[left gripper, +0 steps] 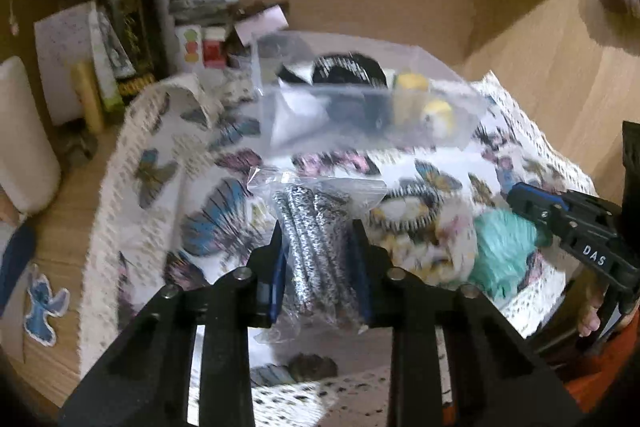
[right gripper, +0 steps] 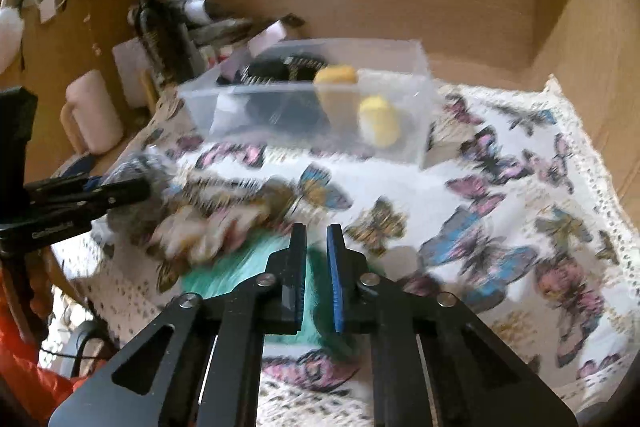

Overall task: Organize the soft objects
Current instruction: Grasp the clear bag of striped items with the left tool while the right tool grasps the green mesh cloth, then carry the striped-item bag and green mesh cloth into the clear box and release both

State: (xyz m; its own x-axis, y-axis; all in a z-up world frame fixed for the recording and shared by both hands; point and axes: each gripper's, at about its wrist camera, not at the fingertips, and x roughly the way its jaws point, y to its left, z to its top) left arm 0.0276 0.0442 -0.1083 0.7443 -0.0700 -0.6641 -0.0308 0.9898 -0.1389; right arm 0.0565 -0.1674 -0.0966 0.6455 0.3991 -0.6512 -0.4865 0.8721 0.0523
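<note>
Left gripper (left gripper: 320,259) is gripping a clear zip bag (left gripper: 316,247) of black-and-white speckled soft pieces, fingers (left gripper: 276,267) clamped on either side of it, bag hanging just over the butterfly-print cloth (left gripper: 168,187). Right gripper (right gripper: 318,275) is sitting low over a teal fluffy item (right gripper: 224,275); the fingers (right gripper: 336,279) are showing a narrow gap between them, and with the blur I can't tell if they're pinching the teal fluff or just parted over it. In the left wrist view the same teal item (left gripper: 504,251) is lying on the cloth to the right of the bag, with the right gripper's tip (left gripper: 536,203) touching or just beside its top edge. A cream and tan patterned soft thing (right gripper: 208,223) is lying between the teal item and the bag, touching the teal one. A clear plastic bin (right gripper: 312,99) is standing at the far side of the cloth, holding dark black-and-white items (right gripper: 280,75) on its left and two yellow pieces (right gripper: 378,121) on its right. Beyond the bin, on the wooden surface (left gripper: 540,75): a dark bottle (left gripper: 128,11), small boxes and papers, a white mug (right gripper: 94,111). Both views are motion-blurred.
</note>
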